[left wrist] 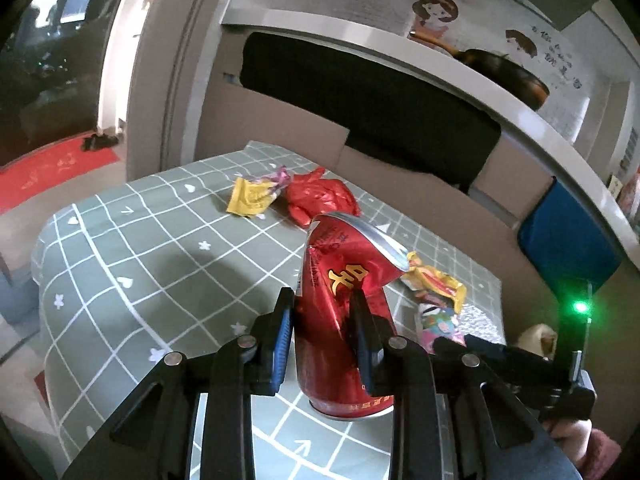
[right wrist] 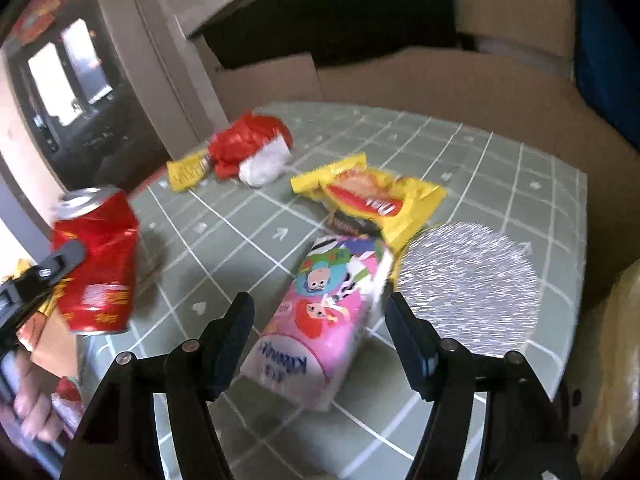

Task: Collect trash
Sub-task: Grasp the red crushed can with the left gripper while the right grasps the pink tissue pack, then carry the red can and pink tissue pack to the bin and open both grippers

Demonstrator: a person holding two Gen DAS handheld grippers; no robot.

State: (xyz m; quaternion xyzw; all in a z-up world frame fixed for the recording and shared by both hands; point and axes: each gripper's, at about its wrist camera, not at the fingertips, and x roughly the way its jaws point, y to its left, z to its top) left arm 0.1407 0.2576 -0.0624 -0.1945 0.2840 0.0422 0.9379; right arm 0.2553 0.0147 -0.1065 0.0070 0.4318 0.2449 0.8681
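My left gripper (left wrist: 322,300) is shut on a crushed red can (left wrist: 340,320) and holds it over the green checked tablecloth (left wrist: 120,264); the can also shows at the left of the right wrist view (right wrist: 96,264). My right gripper (right wrist: 318,312) is open, its fingers on either side of a pink tissue pack (right wrist: 320,320) lying on the cloth. A yellow snack wrapper (right wrist: 372,196) lies just beyond the pack. A red crumpled bag (right wrist: 248,144) (left wrist: 320,196) and a small yellow wrapper (right wrist: 186,172) (left wrist: 252,196) lie at the far side.
A round silver foil disc (right wrist: 468,288) lies right of the tissue pack. Brown cardboard (right wrist: 440,84) stands behind the table under a grey counter (left wrist: 400,52) with a pan (left wrist: 504,72). A blue object (left wrist: 568,240) is at the right.
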